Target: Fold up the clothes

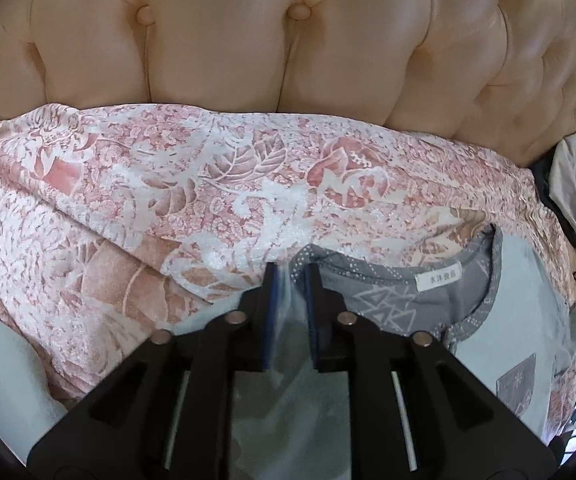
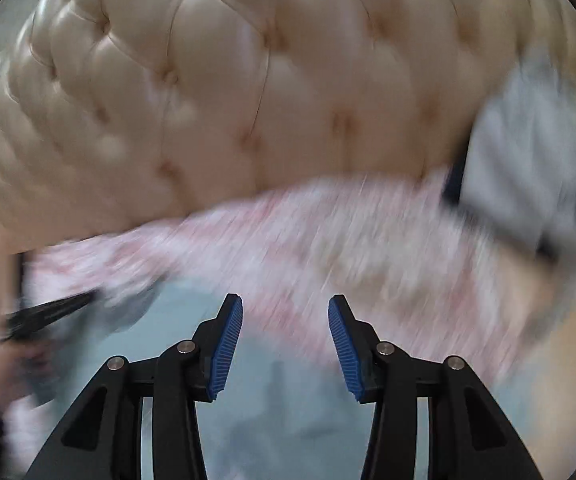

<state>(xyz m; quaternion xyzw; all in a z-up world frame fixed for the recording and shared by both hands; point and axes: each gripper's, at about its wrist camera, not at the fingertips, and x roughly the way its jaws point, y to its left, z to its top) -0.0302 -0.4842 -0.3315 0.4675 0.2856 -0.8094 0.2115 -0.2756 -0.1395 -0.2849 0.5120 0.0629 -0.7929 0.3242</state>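
Observation:
A pale blue shirt point(image 1: 536, 320) with a grey patterned neckline and a white label point(image 1: 438, 281) lies on the pink floral bedspread point(image 1: 167, 184). My left gripper point(image 1: 291, 276) is shut on a fold of the shirt's shoulder, the pale fabric pinched between its blue pads. In the right wrist view, which is blurred by motion, my right gripper point(image 2: 285, 312) stands open above the pale blue shirt point(image 2: 288, 412), with nothing between its blue pads point(image 2: 227, 344). The left gripper point(image 2: 47, 312) shows there as a dark blur at the left.
A cream tufted headboard point(image 1: 267, 40) rises right behind the bedspread. More clothes, grey and dark point(image 1: 572, 184), lie heaped at the bed's right end, also seen as a blurred pile point(image 2: 528, 160) in the right wrist view.

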